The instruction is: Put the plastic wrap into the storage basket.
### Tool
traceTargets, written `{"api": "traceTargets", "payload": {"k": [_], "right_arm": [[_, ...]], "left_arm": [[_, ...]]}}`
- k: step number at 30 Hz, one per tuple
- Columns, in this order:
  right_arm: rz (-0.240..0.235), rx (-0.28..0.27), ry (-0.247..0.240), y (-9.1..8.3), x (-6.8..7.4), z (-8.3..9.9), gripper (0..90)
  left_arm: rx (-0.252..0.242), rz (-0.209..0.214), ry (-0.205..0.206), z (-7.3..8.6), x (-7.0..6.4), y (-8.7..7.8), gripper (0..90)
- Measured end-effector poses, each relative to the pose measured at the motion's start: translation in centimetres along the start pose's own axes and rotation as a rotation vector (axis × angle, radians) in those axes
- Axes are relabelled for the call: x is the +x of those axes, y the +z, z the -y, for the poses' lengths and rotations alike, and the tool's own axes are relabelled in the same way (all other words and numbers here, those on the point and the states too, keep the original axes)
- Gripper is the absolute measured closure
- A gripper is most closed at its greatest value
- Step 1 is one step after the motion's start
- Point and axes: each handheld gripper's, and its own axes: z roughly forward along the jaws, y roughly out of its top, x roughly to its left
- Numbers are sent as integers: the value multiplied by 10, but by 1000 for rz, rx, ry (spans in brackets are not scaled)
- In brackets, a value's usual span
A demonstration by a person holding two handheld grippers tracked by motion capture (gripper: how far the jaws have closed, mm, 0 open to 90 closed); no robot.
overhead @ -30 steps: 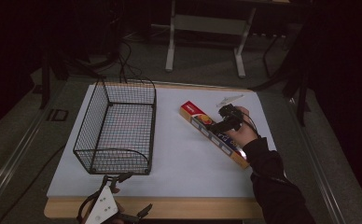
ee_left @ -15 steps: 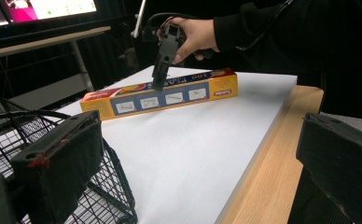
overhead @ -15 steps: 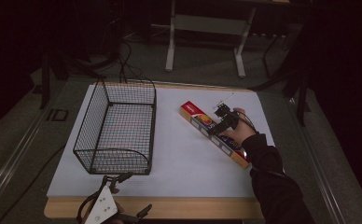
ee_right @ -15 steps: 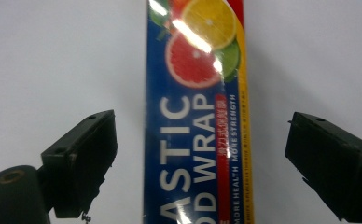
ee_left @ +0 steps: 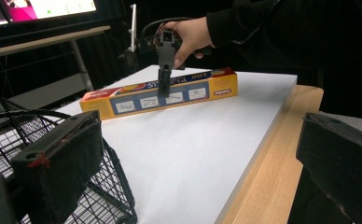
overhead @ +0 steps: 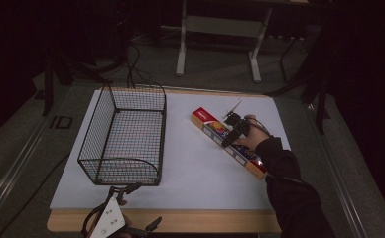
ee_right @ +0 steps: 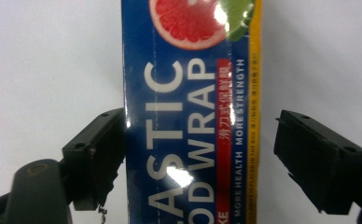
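Note:
A long blue and yellow plastic wrap box lies diagonally on the white table top, right of centre. My right gripper points down over it, held by a hand. In the right gripper view the box lies between the open jaws of this gripper. The left jaw touches the box's edge and the right jaw stands a little off it. My left gripper rests open at the table's front edge, by the basket. Its own view looks across at the box and the right gripper.
A black wire basket stands on the left half of the table, its near corner close to my left gripper. The wooden table edge runs along the front. A metal stand is on the floor behind.
My right gripper has come down and slightly left onto the plastic wrap box, its jaws now on either side of it. The left gripper and the basket have not moved.

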Motion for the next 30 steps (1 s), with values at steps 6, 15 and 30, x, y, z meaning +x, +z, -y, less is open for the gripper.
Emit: {"api": "traceTargets", "payload": {"k": [6, 15, 30], "right_arm": [[-23, 48, 7, 6, 0, -4, 317], [6, 88, -8, 7, 6, -9, 391], [50, -52, 120, -36, -3, -9, 400]], "left_arm": [[-1, -2, 1, 0, 0, 0, 13], [-1, -1, -1, 0, 0, 0, 12], [2, -4, 0, 0, 0, 1, 13]]}}
